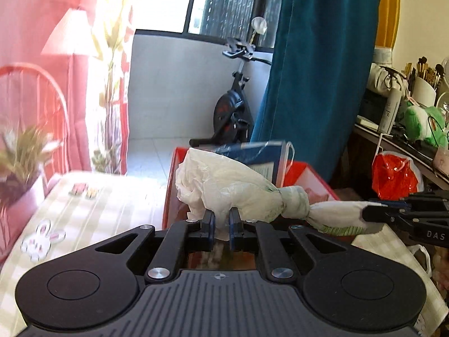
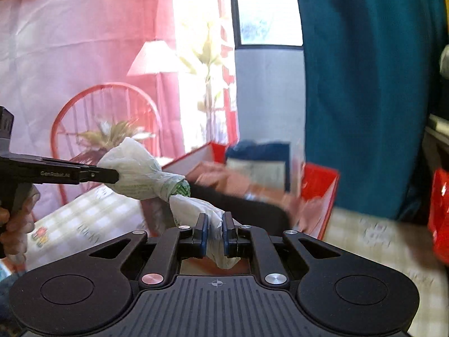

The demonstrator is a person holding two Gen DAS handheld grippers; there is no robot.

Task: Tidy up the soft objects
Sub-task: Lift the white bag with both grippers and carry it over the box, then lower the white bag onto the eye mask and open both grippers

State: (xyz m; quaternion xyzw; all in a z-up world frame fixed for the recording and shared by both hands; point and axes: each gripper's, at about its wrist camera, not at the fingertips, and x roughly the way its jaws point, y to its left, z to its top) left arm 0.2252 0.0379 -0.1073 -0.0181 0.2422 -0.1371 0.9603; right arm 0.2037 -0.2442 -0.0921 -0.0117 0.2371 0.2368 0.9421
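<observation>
A white plastic bag [image 1: 224,179], tied into a knot [image 1: 294,202] at its middle, hangs in the air between both grippers. My left gripper [image 1: 221,223] is shut on the bag's crumpled left end. At the right edge of the left wrist view, the right gripper [image 1: 370,214] pinches the bag's other end. In the right wrist view my right gripper [image 2: 215,231] is shut on that end of the bag [image 2: 196,207], past the knot [image 2: 179,188]. The left gripper [image 2: 113,174] reaches in from the left, with a hand [image 2: 14,224] on its grip.
Just behind the bag stands an open red box [image 1: 311,172] holding a blue bag [image 1: 266,151]. Underneath lies a checked cloth [image 1: 98,210]. A teal curtain [image 1: 322,70], an exercise bike [image 1: 233,112], a red plastic bag [image 1: 393,174] and a cluttered desk [image 1: 407,129] stand beyond.
</observation>
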